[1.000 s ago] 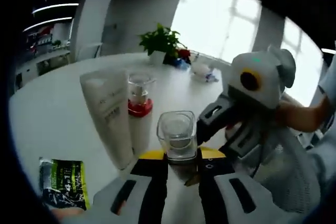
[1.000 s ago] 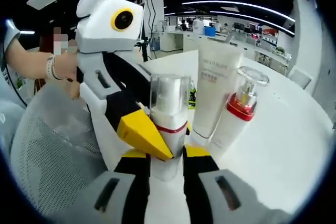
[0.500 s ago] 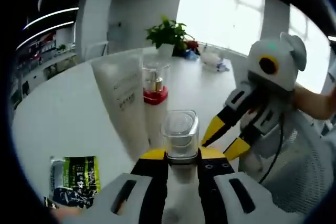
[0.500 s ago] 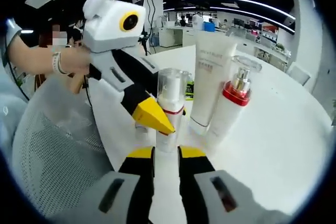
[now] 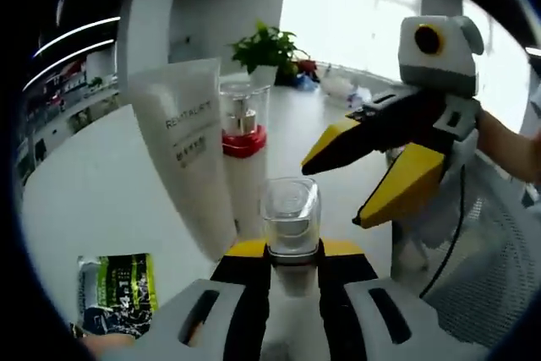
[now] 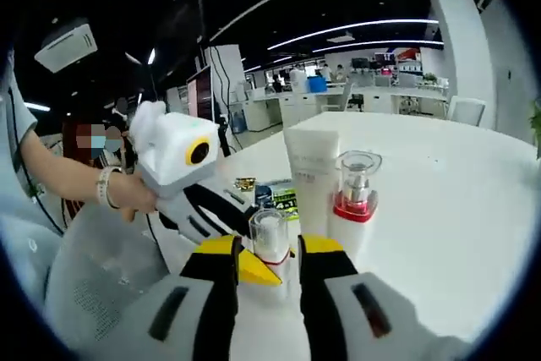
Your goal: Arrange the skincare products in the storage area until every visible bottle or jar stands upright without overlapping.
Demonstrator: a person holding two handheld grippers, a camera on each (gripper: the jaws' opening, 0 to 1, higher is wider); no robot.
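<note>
The left gripper (image 5: 292, 261) clamps the bottle (image 5: 290, 219) below its slippery, likely brittle clear cap, while the right gripper (image 6: 266, 261) stands open.

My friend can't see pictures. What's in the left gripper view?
The left claw is shut on a small clear-capped bottle standing on a white table. Behind it stand a white tube and a red-collared pump bottle; the right claw hangs open nearby.
</note>
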